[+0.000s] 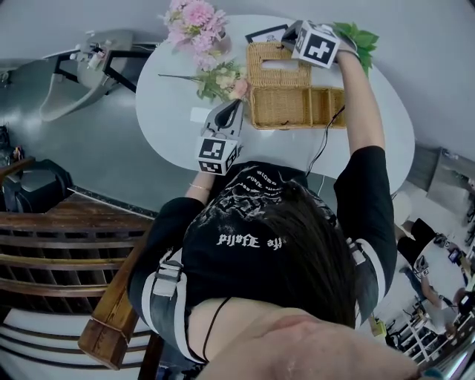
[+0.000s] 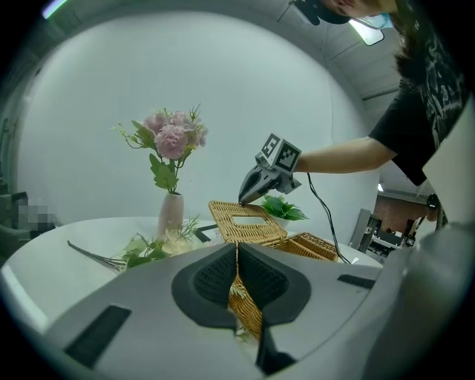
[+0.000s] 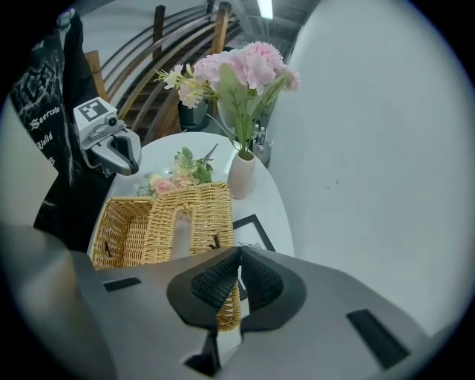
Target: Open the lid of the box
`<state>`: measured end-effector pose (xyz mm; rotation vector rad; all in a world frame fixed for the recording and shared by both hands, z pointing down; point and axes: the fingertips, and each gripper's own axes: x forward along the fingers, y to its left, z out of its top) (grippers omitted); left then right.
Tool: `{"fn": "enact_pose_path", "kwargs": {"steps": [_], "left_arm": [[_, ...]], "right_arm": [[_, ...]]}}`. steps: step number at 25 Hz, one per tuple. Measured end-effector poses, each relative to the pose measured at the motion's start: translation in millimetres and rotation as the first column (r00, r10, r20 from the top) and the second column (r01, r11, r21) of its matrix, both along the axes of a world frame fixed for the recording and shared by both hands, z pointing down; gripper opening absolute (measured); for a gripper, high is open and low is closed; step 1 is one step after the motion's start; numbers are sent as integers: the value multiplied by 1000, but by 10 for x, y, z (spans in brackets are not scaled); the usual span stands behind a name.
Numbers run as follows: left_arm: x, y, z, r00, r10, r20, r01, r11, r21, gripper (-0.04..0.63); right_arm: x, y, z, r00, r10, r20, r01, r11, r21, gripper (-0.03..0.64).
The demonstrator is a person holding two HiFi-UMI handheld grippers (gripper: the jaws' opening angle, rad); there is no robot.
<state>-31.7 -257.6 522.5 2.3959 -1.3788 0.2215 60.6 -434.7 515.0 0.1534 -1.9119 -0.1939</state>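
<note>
A white oval counter (image 1: 167, 133) carries a pale vase (image 3: 241, 174) of pink flowers (image 1: 194, 22), with a loose flower spray (image 1: 217, 80) lying beside it. A black picture frame (image 1: 266, 34) and a leafy green plant (image 1: 362, 37) sit at its far edge.

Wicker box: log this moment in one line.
wicker box open, lid raised | right gripper shut on lid edge | left gripper shut on box wall

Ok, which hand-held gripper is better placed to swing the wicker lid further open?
Right. The right hand-held gripper is clamped on the edge of the tan woven wicker lid; the left hand-held gripper pinches a wall of the open wicker box, probably steadying it.
</note>
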Motion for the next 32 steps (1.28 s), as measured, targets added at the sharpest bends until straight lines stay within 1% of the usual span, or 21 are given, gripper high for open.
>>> {"fn": "enact_pose_path", "kwargs": {"steps": [2, 7, 9, 13, 17, 19, 27, 29, 32], "left_arm": [[10, -8, 22, 1000, 13, 9, -13, 1000, -6, 25], [41, -14, 56, 1000, 23, 12, -23, 1000, -20, 25], [48, -25, 61, 1000, 25, 13, -24, 999, -22, 25], [57, -42, 79, 999, 29, 20, -29, 999, -29, 25], [60, -30, 114, 999, 27, 25, -26, 999, -45, 25], [69, -24, 123, 999, 27, 27, -26, 998, -50, 25], [89, -37, 139, 999, 25, 24, -24, 998, -53, 25], [90, -29, 136, 999, 25, 27, -23, 998, -53, 25], [108, -22, 148, 999, 24, 29, -22, 998, -60, 25]], "right_arm": [[6, -50, 53, 1000, 10, -5, -10, 1000, -5, 35], [-7, -29, 190, 999, 37, 3, -36, 995, -93, 35], [-2, -55, 238, 999, 44, 1, -44, 994, -97, 35], [-9, -49, 376, 997, 71, -1, -71, 988, -137, 35], [-71, -21, 478, 995, 94, 32, -86, 977, -197, 35], [-66, -10, 529, 994, 108, 35, -98, 971, -217, 35], [-97, -33, 637, 992, 124, 32, -113, 964, -241, 35], [-87, -49, 659, 989, 147, 31, -135, 960, -243, 35], [22, -154, 724, 981, 193, -1, -189, 960, -208, 35]]}}
